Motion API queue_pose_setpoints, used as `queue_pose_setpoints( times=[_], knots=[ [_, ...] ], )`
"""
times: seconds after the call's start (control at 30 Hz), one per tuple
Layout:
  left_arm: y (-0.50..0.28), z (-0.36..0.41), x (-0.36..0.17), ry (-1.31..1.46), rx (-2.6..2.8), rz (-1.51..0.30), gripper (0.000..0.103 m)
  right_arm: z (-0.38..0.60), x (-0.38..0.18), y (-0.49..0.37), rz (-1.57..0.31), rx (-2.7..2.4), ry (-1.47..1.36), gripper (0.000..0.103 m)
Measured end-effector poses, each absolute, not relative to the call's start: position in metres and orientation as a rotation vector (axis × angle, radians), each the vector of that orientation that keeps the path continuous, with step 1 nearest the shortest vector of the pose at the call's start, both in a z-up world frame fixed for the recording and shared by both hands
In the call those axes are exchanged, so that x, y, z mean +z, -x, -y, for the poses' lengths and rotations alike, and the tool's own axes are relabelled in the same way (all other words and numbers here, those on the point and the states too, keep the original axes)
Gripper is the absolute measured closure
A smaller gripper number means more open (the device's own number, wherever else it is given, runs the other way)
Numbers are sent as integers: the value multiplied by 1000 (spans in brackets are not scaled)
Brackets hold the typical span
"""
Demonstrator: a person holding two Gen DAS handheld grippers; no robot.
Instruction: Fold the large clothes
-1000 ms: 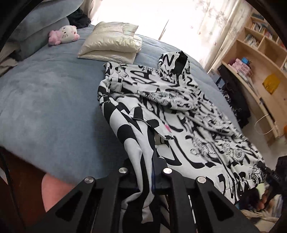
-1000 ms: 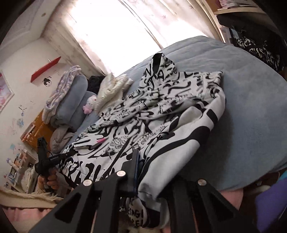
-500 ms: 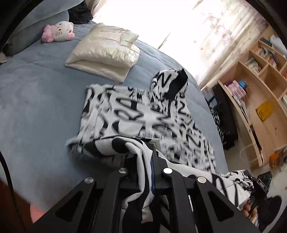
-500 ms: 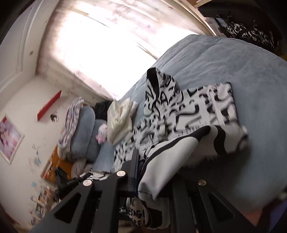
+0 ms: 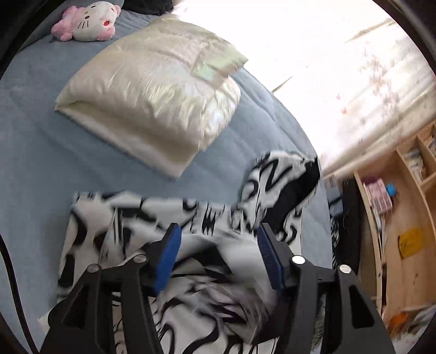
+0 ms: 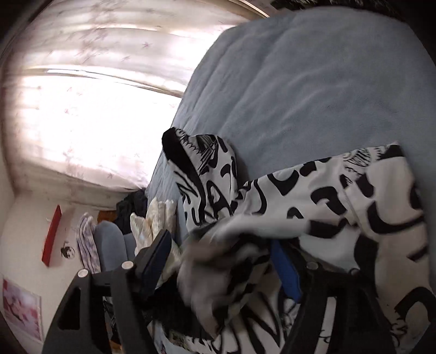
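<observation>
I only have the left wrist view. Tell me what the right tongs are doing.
Observer: The right tongs are opening; hoodie fabric hangs loose between their fingers, not pinched.
Operator: Name what sits past the cream pillow.
Observer: Beyond the cream pillow there is a grey-blue cushion.
Operator: Report the wall behind that.
Observer: A red shelf is mounted on the wall.

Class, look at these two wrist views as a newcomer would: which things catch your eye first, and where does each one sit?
The black-and-white printed hoodie dominates, bunched on the blue bed between the opening jaws of the left gripper and right gripper. Behind it lies a shiny cream pillow, with a pink-and-white plush cat at the far corner.
</observation>
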State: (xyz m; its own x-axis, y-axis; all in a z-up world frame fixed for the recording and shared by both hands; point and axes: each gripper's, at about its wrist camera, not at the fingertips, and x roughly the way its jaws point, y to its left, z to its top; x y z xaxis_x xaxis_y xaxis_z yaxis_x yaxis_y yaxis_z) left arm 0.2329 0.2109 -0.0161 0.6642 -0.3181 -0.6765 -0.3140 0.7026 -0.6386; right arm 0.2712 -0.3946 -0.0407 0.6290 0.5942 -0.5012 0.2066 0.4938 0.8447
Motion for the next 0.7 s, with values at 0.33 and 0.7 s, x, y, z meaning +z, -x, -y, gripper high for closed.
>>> queue_pose_setpoints(
  times=[0.33,0.7],
  knots=[
    [-275,-192,-59,345,23,-1030,43,382,-56,-303,-950,211,-598,29],
    [-299,-170,-94,186,-129,-1106,43,374,-106,-329,-1098,294,-396,29]
  ],
)
